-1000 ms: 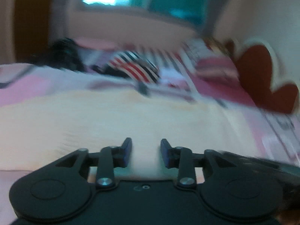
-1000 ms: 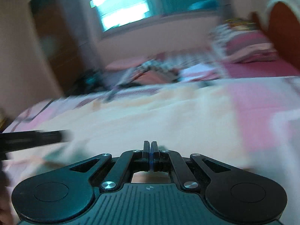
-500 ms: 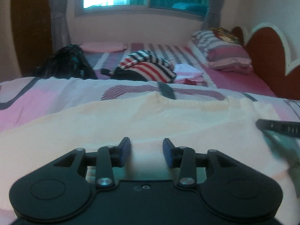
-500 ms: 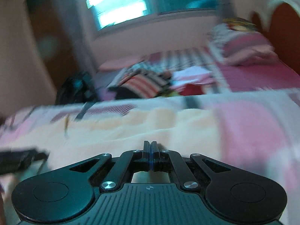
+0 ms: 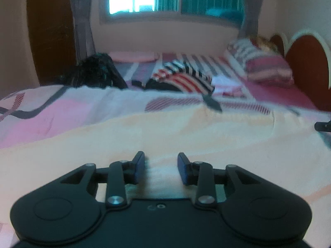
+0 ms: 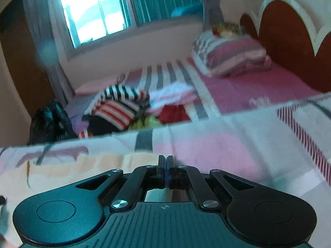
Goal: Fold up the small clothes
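A pale cream garment [image 5: 165, 136] lies spread flat on the pink patterned bedsheet [image 5: 62, 111]. My left gripper [image 5: 161, 165] hovers low over its near part, pointing down and forward. The jaws stand apart, with cream cloth under the gap and nothing pressed between the pads. My right gripper [image 6: 166, 165] is shut, pads together, and I see no cloth between them. It sits at the garment's right edge [image 6: 82, 165], where the pink sheet [image 6: 217, 150] begins. Its dark tip [image 5: 322, 126] shows at the right rim of the left wrist view.
Beyond the sheet's far edge lie a red, white and black striped pile of clothes [image 5: 186, 78], folded pale clothes [image 6: 173, 97] and a red garment [image 6: 173, 113]. A black bag [image 5: 97, 70] sits far left. A striped pillow [image 5: 264, 68] and the red headboard [image 5: 306, 62] stand at the right.
My right gripper has swept to the right, from over the cream garment to its right edge. The left gripper has shifted slightly across the garment, jaws still apart.
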The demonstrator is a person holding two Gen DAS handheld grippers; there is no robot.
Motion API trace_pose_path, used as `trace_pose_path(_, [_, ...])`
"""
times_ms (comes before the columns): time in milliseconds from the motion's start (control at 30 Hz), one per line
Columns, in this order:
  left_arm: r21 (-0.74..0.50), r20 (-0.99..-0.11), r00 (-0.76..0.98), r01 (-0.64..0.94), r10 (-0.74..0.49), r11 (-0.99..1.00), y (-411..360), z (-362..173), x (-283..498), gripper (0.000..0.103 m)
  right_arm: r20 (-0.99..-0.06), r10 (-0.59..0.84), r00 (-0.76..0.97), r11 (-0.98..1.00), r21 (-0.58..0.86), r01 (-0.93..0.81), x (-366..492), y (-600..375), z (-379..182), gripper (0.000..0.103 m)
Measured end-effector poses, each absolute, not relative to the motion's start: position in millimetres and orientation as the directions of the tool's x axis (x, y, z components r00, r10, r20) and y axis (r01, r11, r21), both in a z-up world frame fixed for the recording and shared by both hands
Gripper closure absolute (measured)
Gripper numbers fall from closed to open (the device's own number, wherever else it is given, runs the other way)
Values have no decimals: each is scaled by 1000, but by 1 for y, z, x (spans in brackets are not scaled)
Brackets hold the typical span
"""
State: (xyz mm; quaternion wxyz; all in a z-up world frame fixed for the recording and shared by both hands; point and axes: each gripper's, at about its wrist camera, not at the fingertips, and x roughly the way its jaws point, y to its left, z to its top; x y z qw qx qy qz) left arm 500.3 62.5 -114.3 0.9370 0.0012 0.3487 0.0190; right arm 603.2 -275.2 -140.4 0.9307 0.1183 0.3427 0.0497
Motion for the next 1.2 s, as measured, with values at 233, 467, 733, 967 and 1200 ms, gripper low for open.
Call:
trace_pose_path(233, [42,-656,754,-7,33,999,69,-112,481,65,-656,200,728,970,237,-53,563,-277,-142,103])
trace_pose_path(467, [34,-621,783,-9,28,999,70,-107,455,63,-612,196,766,968,243,-53,512,-271,-136,103])
trace_pose_path(733, [85,-662,747,-11,65,996,59,-111,451,61,-636,179,750,972,233,-35,487,-258,-131,103])
trace_pose_path(967, [94,-675,735,-6,68,996,61,-112,450,61,-691,148,708,983,183,-26,491,-253,-138,103])
trace_pose_path(1200, [86,-677,733,-19,72,996,63,-112,450,59,-703,127,700,989,143,-37,488,-247,-141,103])
